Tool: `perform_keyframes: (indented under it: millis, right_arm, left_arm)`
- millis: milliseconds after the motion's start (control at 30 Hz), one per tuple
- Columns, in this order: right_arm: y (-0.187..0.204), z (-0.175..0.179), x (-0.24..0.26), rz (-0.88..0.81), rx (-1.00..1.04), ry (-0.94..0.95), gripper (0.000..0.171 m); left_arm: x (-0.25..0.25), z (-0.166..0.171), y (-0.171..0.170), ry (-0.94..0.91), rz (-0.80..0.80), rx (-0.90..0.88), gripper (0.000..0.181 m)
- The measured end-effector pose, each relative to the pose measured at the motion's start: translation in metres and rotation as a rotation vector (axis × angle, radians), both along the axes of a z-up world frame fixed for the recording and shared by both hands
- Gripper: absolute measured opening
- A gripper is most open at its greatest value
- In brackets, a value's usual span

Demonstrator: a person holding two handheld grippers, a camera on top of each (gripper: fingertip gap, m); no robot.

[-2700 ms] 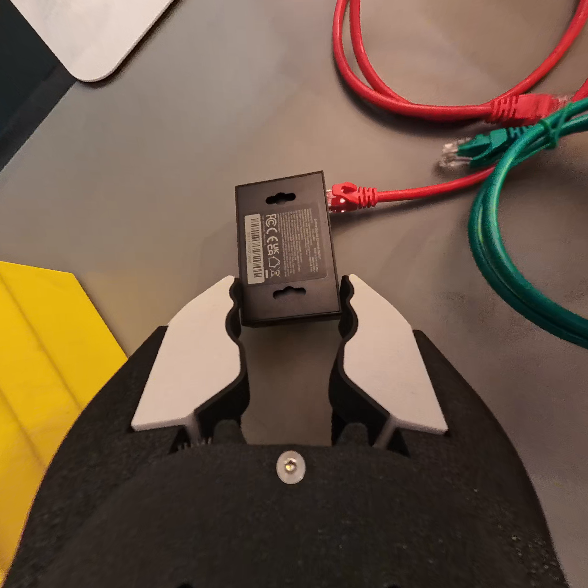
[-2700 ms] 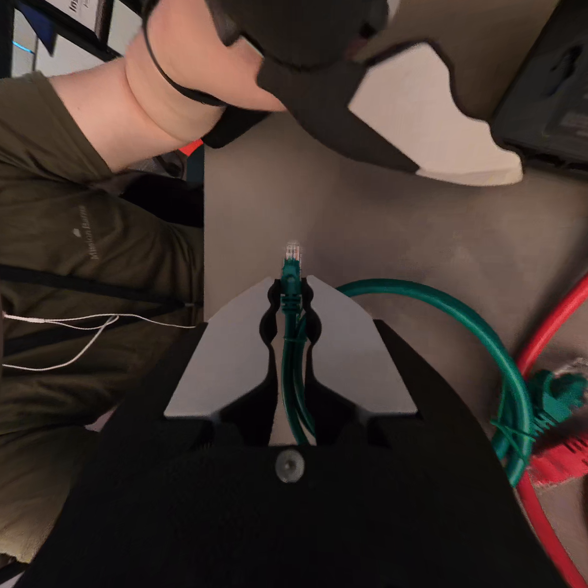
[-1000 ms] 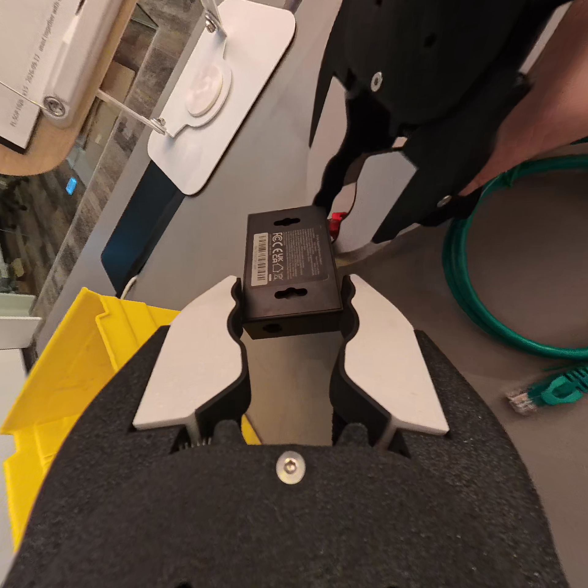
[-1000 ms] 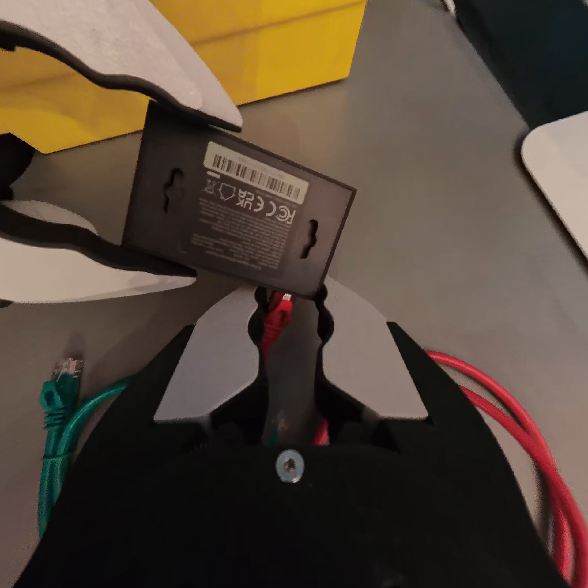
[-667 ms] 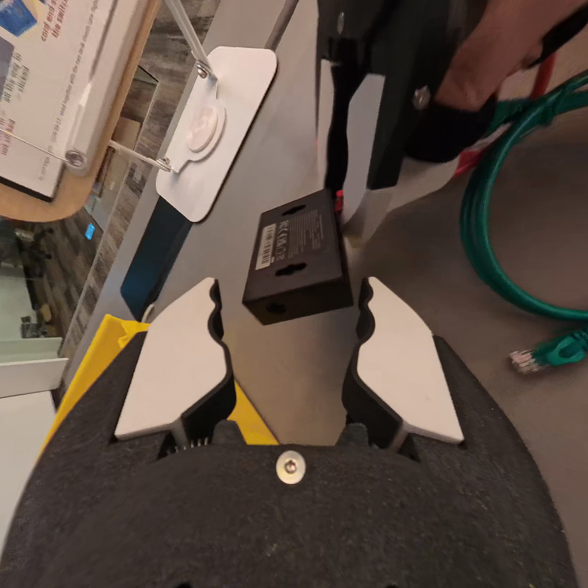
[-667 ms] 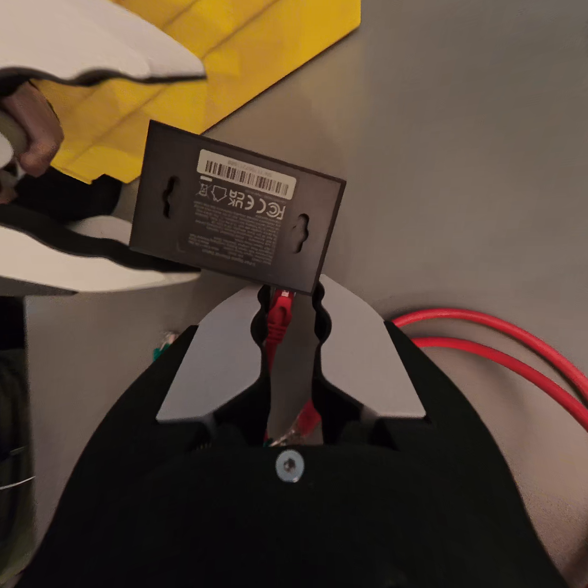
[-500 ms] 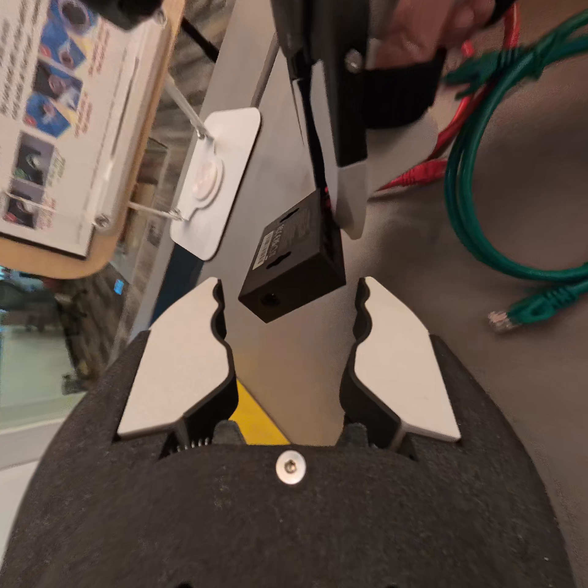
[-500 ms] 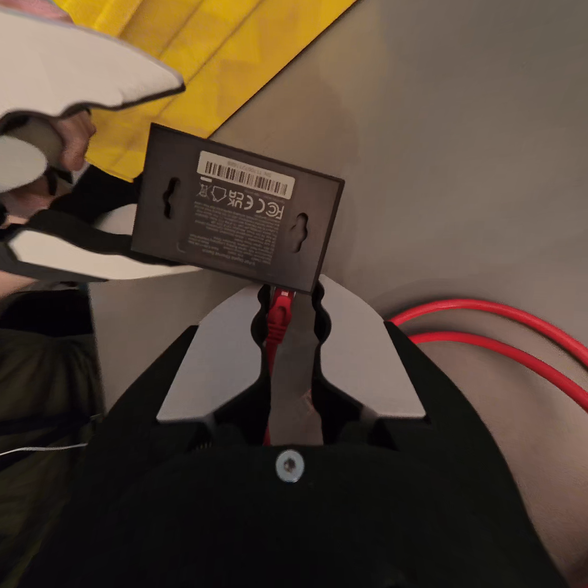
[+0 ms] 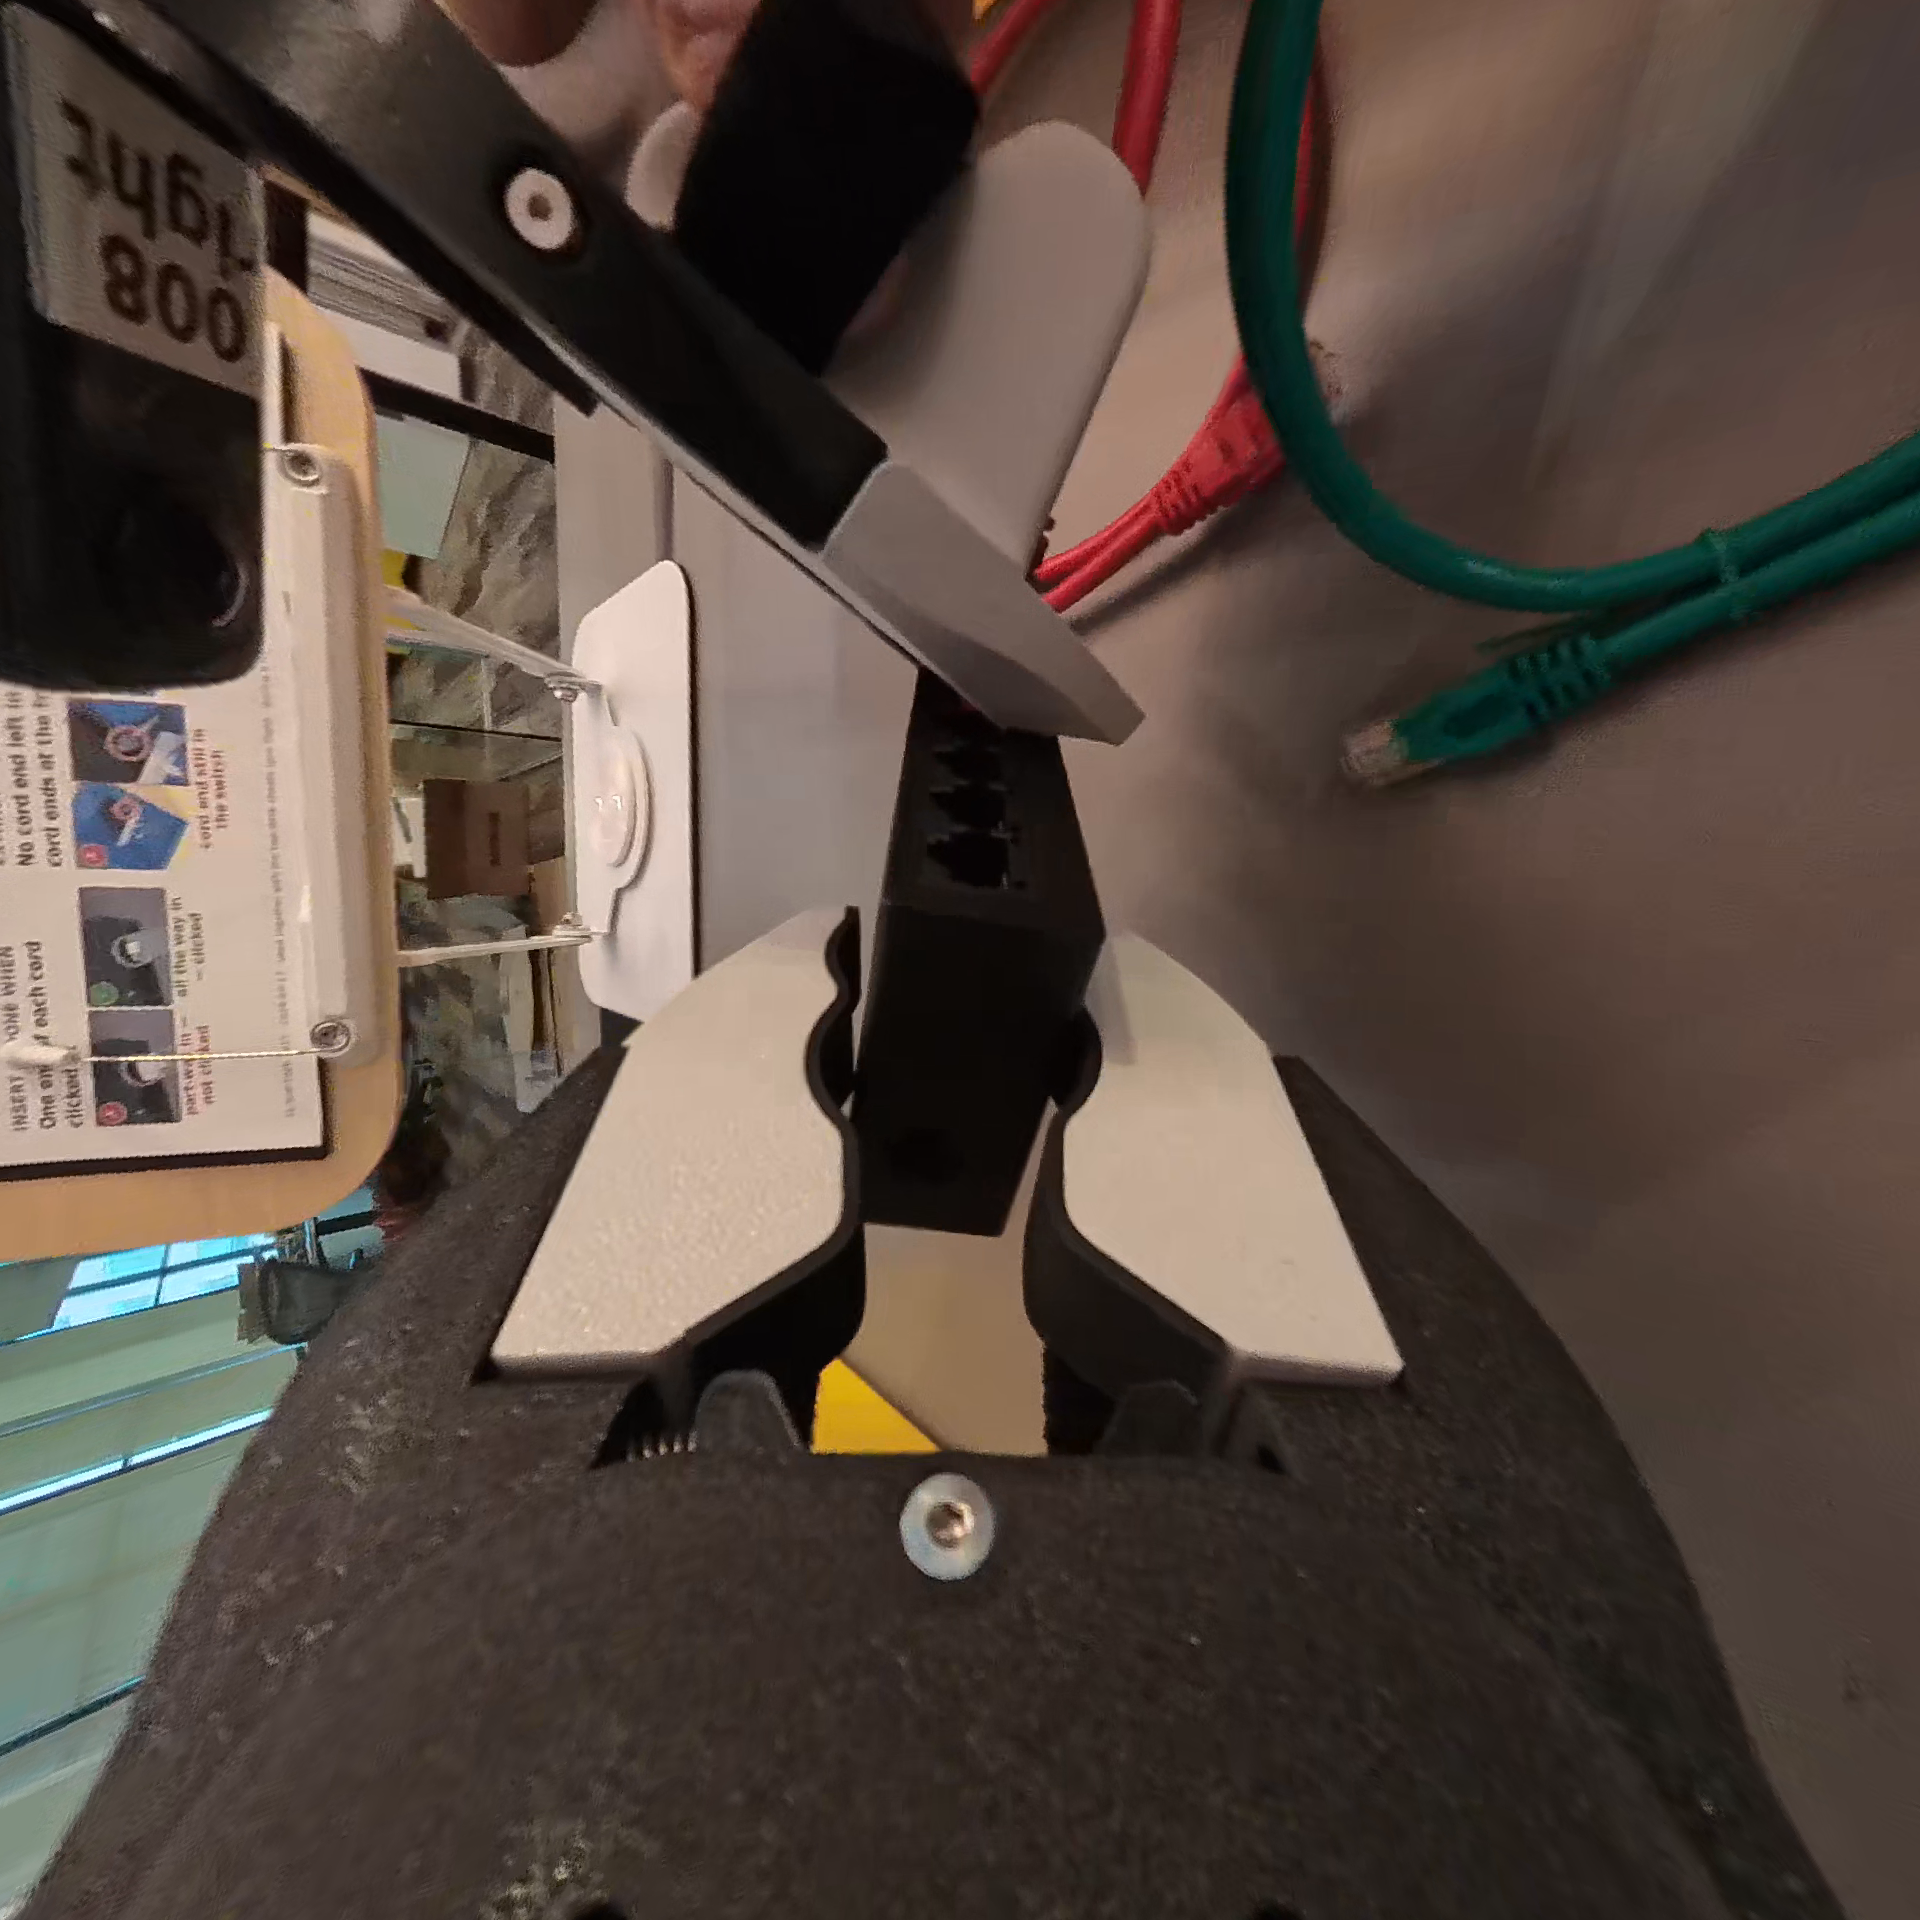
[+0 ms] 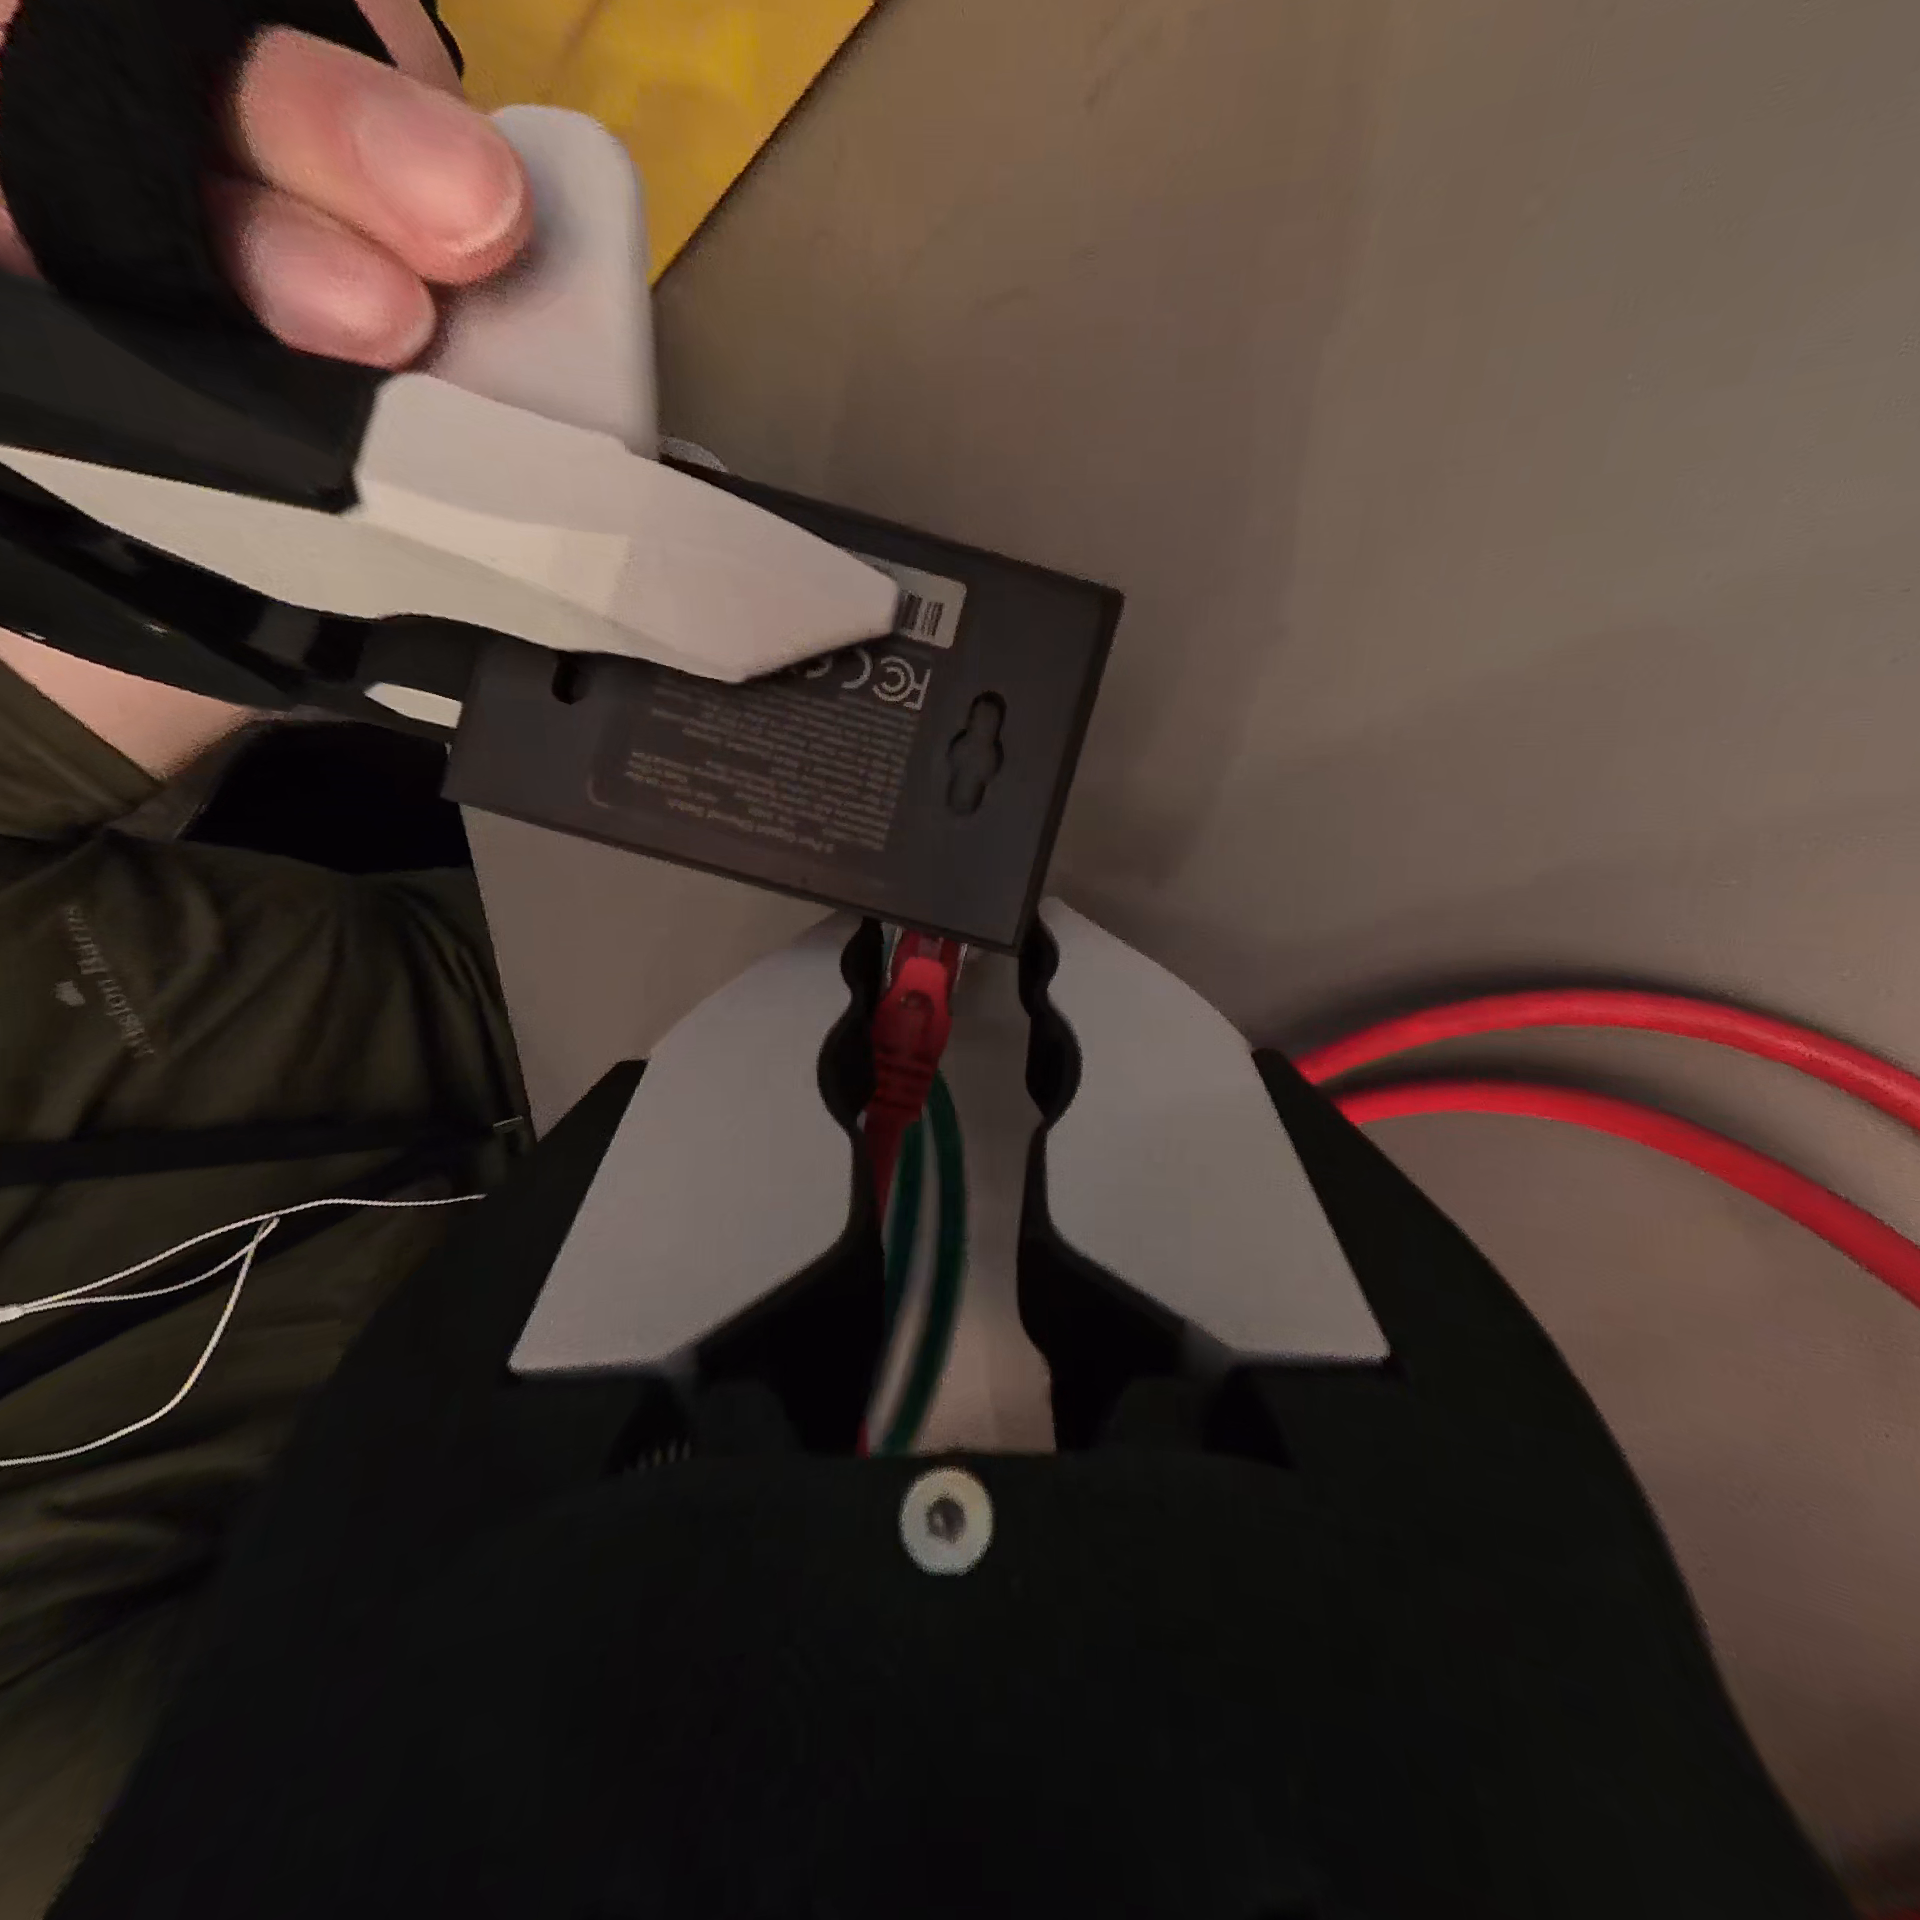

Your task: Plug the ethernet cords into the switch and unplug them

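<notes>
Between the left gripper's (image 9: 961, 1039) two pale fingers sits the black switch (image 9: 977, 997), pinched narrow-side on and turned so its row of ports faces up toward twelve o'clock. At one o'clock of it a green cord's plug (image 9: 1455, 722) lies loose on the grey table (image 9: 1558, 1143), near coils of red cord (image 9: 1174, 499). From the right wrist view, the right gripper (image 10: 940, 1039) stands partly parted around the red plug (image 10: 909, 1023), whose tip is at the switch's edge; whether the fingers press it cannot be told. A yellow bin (image 10: 665, 114) shows at eleven o'clock.
</notes>
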State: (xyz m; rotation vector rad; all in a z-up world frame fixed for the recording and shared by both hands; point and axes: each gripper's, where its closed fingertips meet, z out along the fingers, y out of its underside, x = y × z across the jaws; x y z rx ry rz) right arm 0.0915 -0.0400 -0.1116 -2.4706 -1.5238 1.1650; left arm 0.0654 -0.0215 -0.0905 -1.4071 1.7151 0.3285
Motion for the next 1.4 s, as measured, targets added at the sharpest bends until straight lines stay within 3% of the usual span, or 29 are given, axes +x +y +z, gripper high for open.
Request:
perform_keyframes:
  millis: [300,467,633,733,800,900,967,1133,1400]
  right_arm:
    - [0.009,-0.001,-0.002,-0.009,0.077,-0.008,0.026]
    - [0.039,0.027,-0.003,-0.126,0.257,0.082,0.047]
    - [0.070,0.102,0.001,-0.277,0.657,0.271,0.052]
    - [0.051,0.152,0.000,-0.275,0.809,0.411,0.044]
    - [0.032,0.160,0.001,-0.236,0.789,0.407,0.043]
    - [0.004,0.142,0.001,-0.219,0.616,0.320,0.029]
    - [-0.006,0.124,-0.001,-0.221,0.546,0.257,0.029]
    - [-0.008,0.071,0.011,-0.363,0.610,0.109,0.029]
    - [-0.038,-0.010,0.018,-0.603,0.622,0.047,0.029]
  left_arm:
    - [-0.003,-0.005,0.010,0.053,0.049,0.045,0.033]
    - [-0.018,0.015,0.025,-0.011,0.144,0.097,0.032]
    - [-0.042,0.034,0.043,-0.087,0.285,0.135,0.031]
    - [-0.054,0.046,0.052,-0.126,0.361,0.174,0.030]
    - [-0.061,0.051,0.055,-0.154,0.397,0.179,0.031]
    - [-0.068,0.056,0.059,-0.166,0.422,0.199,0.031]
    - [-0.069,0.056,0.059,-0.170,0.429,0.192,0.031]
    - [-0.067,0.060,0.055,-0.180,0.427,0.190,0.031]
    - [-0.065,0.060,0.054,-0.195,0.423,0.178,0.031]
